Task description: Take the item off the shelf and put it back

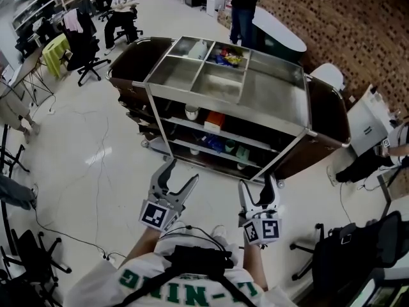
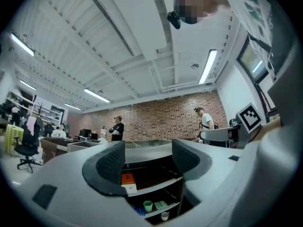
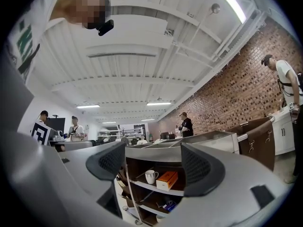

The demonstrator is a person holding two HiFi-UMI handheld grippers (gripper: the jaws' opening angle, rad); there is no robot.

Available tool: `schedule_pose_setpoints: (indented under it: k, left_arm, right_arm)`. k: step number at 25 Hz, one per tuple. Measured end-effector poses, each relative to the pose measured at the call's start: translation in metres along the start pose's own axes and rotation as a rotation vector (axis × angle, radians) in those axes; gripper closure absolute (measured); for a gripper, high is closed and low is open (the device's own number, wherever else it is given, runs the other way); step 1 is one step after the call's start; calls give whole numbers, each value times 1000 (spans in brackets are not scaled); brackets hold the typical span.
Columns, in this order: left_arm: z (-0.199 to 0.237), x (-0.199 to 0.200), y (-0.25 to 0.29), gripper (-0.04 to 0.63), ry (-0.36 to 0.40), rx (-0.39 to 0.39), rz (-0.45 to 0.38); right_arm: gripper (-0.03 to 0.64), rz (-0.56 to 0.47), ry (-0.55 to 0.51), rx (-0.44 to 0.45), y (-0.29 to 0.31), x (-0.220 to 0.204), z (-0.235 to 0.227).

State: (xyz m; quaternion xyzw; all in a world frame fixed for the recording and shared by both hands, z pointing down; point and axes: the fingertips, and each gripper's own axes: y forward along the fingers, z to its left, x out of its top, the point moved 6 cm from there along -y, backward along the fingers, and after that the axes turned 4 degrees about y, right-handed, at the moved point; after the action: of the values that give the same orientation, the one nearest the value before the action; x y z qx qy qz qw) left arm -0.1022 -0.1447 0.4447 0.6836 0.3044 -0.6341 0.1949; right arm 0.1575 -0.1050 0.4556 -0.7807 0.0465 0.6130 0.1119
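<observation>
Left gripper [image 1: 181,174] and right gripper [image 1: 257,187] are held short of the service cart [image 1: 255,118], jaws wide apart, nothing gripped. The orange box [image 3: 166,179] is noted on the upper shelf's left half. The white mug [image 3: 150,176] just beside it could be knocked by a crooked reach.

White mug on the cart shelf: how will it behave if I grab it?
The mug looks glazed ceramic, so probably rigid, slick and breakable if dropped. It stands upright with its handle toward the orange box; likely stable, though a high push might tip it.
</observation>
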Motion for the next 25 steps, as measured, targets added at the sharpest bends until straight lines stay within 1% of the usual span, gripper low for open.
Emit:
schedule_pose_setpoints:
  k: [3,6,10,12,15,17,19,23,25]
  left_arm:
    - [1,-1,0,308,-15,-1,4]
    - [6,-10,-1,308,20,2,-1]
    - [3,-5,4,308,-16,-2,6]
    - [4,-9,4,308,1,-3,4]
    - [4,-7,6,308,-12,0,5]
    - [6,-15,6,308,18,4,4]
    - [6,-18,9,308,30,1,3]
    - [2,-16,20,308,-5,-17,20]
    - [2,-23,24,308,6,-26,29]
  right_arm:
    - [233,4,-6,-9,0,1,-2]
    - [233,8,-9,-14,2,1,-4]
    - [233,14,-11,-12,4,0,-6]
    - [233,16,-11,-8,6,-1,-6]
    - [233,19,-7,-4,7,-2,-8]
    - [233,26,-4,-5,6,-3,-10]
    - [233,33,-2,-11,5,-3,-15]
    - [233,50,-4,-35,4,-6,-27]
    - [233,61,4,-52,3,-7,-35]
